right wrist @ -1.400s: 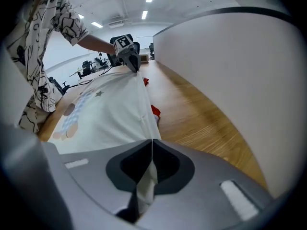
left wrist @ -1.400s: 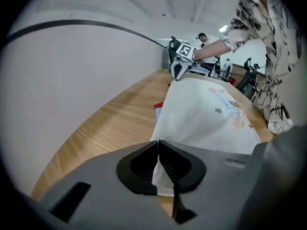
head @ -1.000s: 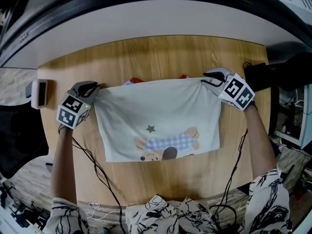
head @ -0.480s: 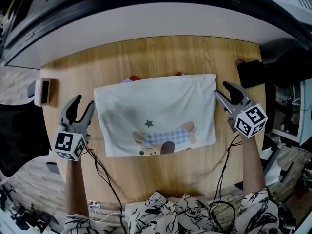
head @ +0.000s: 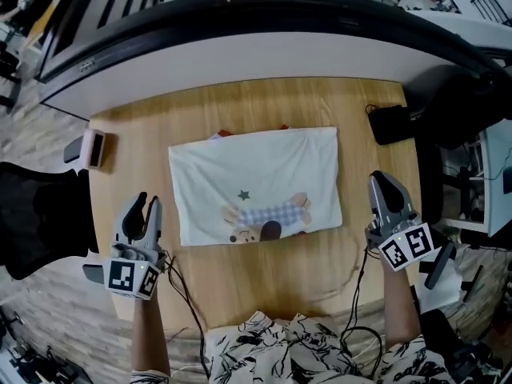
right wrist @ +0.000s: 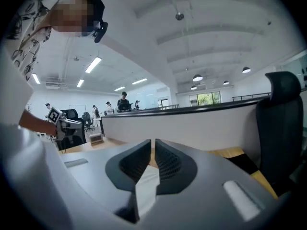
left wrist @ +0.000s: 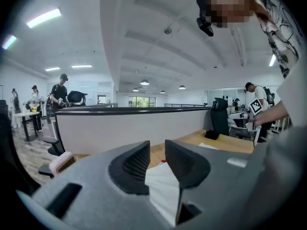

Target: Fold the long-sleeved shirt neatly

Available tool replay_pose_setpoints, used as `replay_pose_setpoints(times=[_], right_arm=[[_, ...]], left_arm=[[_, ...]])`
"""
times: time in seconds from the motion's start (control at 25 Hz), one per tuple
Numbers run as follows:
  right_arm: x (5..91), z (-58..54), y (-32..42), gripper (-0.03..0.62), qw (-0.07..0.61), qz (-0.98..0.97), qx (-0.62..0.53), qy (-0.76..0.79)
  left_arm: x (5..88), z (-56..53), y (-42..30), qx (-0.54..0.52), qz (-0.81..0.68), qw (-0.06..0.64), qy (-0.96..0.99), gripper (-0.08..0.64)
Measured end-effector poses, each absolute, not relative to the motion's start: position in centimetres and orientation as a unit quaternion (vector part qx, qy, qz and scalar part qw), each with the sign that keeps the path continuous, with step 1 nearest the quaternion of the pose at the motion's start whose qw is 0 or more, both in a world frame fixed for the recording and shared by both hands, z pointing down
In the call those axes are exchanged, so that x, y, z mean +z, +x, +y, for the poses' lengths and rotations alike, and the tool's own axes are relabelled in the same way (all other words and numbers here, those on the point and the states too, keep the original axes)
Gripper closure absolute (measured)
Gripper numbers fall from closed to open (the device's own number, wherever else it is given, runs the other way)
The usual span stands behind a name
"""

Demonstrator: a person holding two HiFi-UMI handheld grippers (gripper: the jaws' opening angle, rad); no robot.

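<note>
Head view: where's the shirt (head: 256, 184)?

Flat mid-table (head: 264, 102), folded into a rectangle, printed side up. Its long axis runs left to right.

And the grippers?

One off each short end, both clear of the cloth. The left gripper (head: 145, 206) sits just outside the near-left corner. The right gripper (head: 382, 184) is beside the right edge, a little farther up it. Both point away from the person.

Which is nearer?

Much the same, I'd say. The shirt lies between them, so each would have to come inward to take an end.

Jaws?

Both have just been closing, with nothing between them. The left gripper view shows a narrow gap, and shirt and table appear through it. The right gripper view shows the jaws all but together, only a slit.
</note>
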State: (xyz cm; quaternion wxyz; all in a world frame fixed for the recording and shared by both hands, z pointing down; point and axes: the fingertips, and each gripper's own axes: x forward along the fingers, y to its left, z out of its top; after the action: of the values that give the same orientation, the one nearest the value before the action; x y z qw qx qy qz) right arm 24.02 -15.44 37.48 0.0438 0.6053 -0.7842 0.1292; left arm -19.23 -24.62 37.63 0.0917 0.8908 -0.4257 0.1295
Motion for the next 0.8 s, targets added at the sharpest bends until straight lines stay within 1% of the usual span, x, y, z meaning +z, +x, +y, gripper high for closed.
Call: replay_pose_setpoints(times=[0.04,0.08,0.16,0.28,0.56,0.8], right_arm=[[36.2,-14.5,24.1,0.575,0.031,-0.782,0.117,0.611],[35.0,-13.6,24.2,0.586,0.019,-0.78,0.108,0.616],[33.3,-12.1,24.5,0.586,0.003,-0.774,0.097,0.625],[31.1,-10.0,25.0,0.586,-0.004,-0.763,0.081,0.641],[26.4,-4.9,25.9,0.586,-0.042,-0.745,0.037,0.665],[24.9,-1.9,25.6,0.586,-0.033,-0.744,0.023,0.667]], left_arm=[[36.8,-23.7,-19.2,0.125,-0.427,0.089,0.891,0.467],[36.0,-22.9,-19.3,0.121,-0.43,0.087,0.891,0.481],[34.7,-21.4,-19.4,0.112,-0.437,0.082,0.889,0.519],[32.6,-19.4,-19.4,0.102,-0.451,0.069,0.884,0.557],[26.7,-14.2,-18.6,0.059,-0.467,0.04,0.882,0.555],[23.0,-10.6,-19.2,0.018,-0.505,0.04,0.862,0.555]])
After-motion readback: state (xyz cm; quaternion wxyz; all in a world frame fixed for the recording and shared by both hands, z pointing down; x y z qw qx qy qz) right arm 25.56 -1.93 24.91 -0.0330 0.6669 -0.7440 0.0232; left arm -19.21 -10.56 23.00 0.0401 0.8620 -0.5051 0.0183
